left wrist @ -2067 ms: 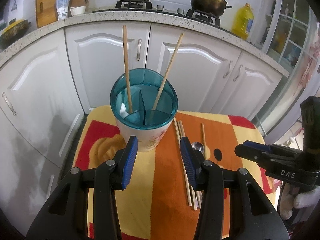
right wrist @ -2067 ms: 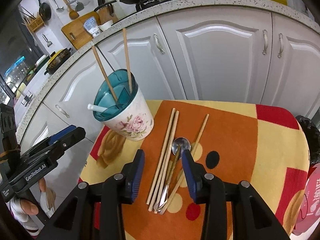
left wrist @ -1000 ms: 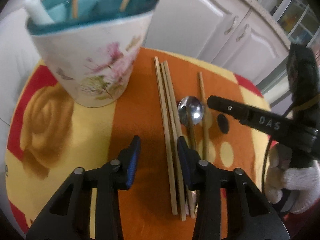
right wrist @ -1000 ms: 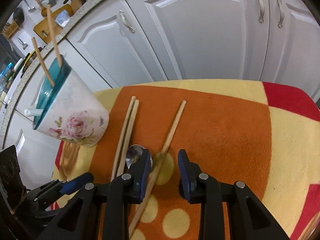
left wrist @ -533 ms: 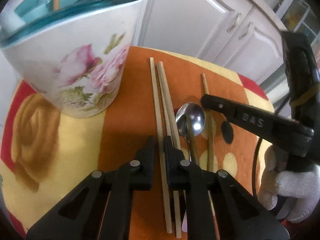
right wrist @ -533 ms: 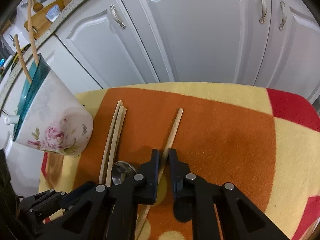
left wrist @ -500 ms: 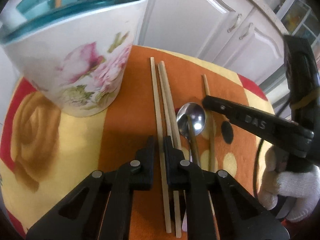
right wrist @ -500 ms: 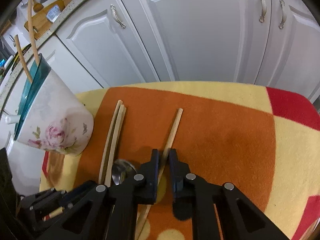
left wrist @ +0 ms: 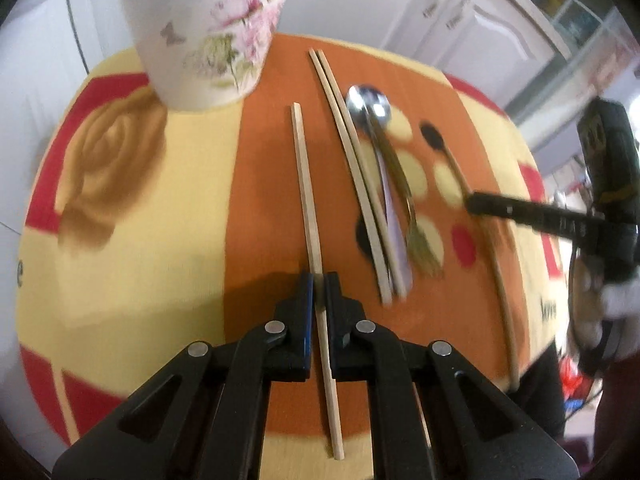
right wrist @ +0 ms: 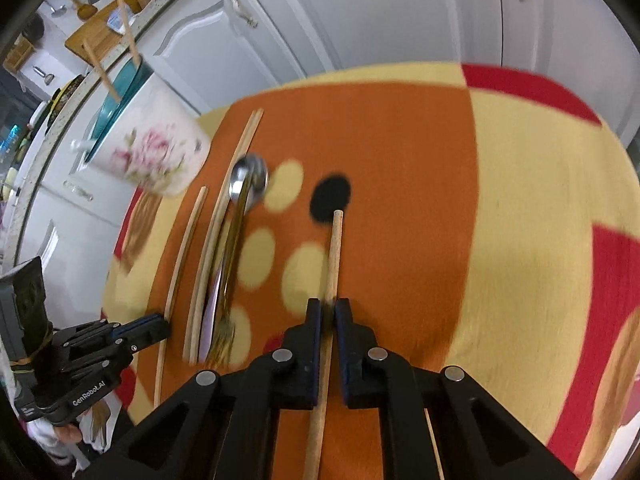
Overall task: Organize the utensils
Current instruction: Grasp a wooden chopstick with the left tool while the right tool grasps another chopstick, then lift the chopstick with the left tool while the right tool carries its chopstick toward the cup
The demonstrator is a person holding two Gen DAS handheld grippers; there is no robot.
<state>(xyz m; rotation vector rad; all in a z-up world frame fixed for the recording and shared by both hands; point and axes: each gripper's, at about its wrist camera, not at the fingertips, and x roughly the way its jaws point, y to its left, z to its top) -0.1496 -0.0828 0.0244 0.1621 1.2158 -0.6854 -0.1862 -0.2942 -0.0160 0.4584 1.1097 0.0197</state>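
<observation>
both grippers have closed since the earlier frames, each on one chopstick, and both sticks now lie apart from the bundle they lay with.

floral holder (left wrist: 208,36) stands at the far left of the patterned cloth (left wrist: 120,240), upright, with two chopsticks rising from its teal insert (right wrist: 116,108) in the right wrist view.

left gripper (left wrist: 319,280): jaws clamped on a pale square chopstick (left wrist: 306,184). the stick runs forward from the jaws toward the holder; its far tip stops short of the holder base.

to the right of it, a pair of chopsticks (left wrist: 352,160) lies side by side on the orange panel. just beside them lie a metal spoon (left wrist: 368,106) and a gold fork (left wrist: 420,244), with a lilac handle between; contact cannot be resolved because of blur.

right gripper (right wrist: 328,304): jaws clamped on a round wooden chopstick (right wrist: 334,252), whose tip sits at the edge of a black dot on the cloth, well apart from the spoon.

white cabinet doors (right wrist: 380,12) stand behind the table.
</observation>
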